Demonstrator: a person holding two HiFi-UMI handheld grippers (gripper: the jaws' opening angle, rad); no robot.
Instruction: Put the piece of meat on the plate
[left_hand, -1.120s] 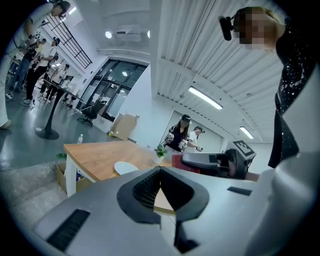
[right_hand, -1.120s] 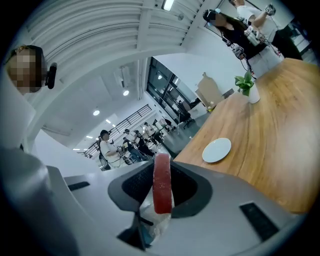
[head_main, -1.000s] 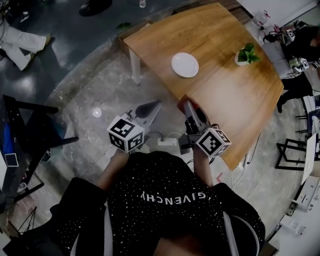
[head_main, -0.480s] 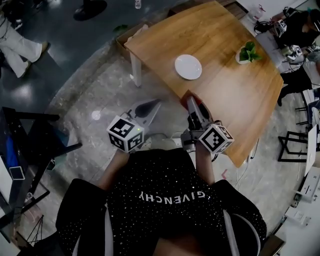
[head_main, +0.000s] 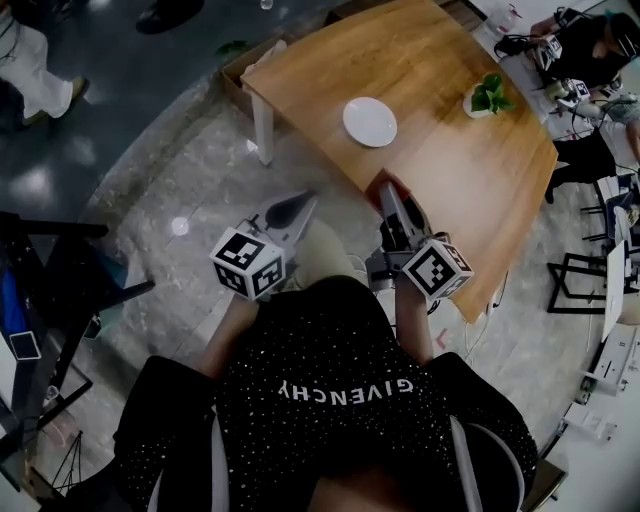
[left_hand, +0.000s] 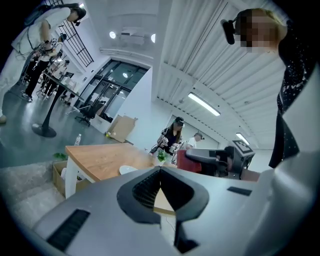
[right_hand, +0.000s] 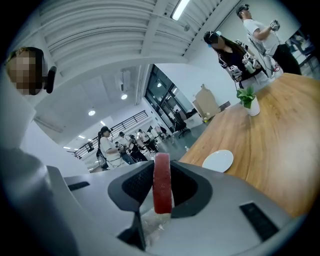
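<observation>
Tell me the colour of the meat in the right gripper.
The meat is dark red, clearest in the right gripper view.

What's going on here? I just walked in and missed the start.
A person stands at the near corner of a wooden table with a gripper in each hand. The right gripper has its jaws clamped on a red piece of meat, held on edge. The white plate lies empty further in on the table, so the meat is not yet on it. The left gripper carries nothing, its jaws together, out over the floor beside the table.
</observation>
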